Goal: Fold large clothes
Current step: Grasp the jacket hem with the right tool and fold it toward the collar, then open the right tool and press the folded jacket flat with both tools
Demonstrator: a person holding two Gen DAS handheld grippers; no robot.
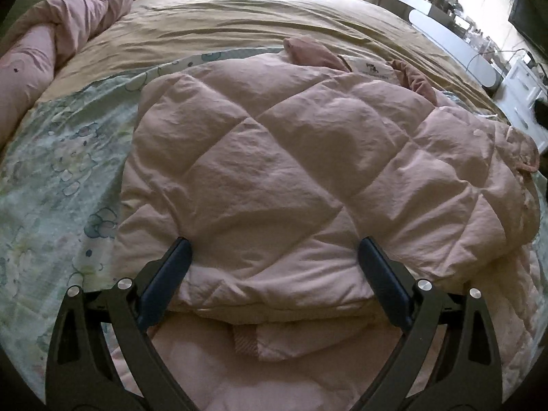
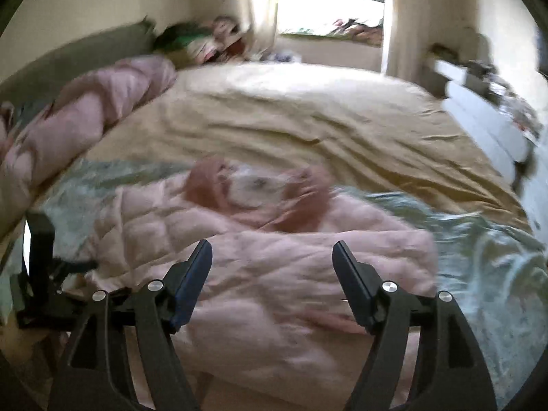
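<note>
A pale pink quilted padded coat (image 1: 274,157) lies folded on the bed, its darker pink collar (image 1: 315,54) and white neck label at the far end. My left gripper (image 1: 274,250) is open, its fingers astride the coat's near folded edge and resting on it. In the blurred right wrist view the same coat (image 2: 274,274) lies below my right gripper (image 2: 272,250), which is open and empty above it. The left gripper's black body (image 2: 44,267) shows at the left edge of that view.
The coat rests on a floral pale green sheet (image 1: 58,178) over a tan bedspread (image 1: 239,24). A rolled pink duvet (image 1: 51,44) lies along the left. White furniture (image 1: 455,51) stands right of the bed. A window (image 2: 328,3) is beyond.
</note>
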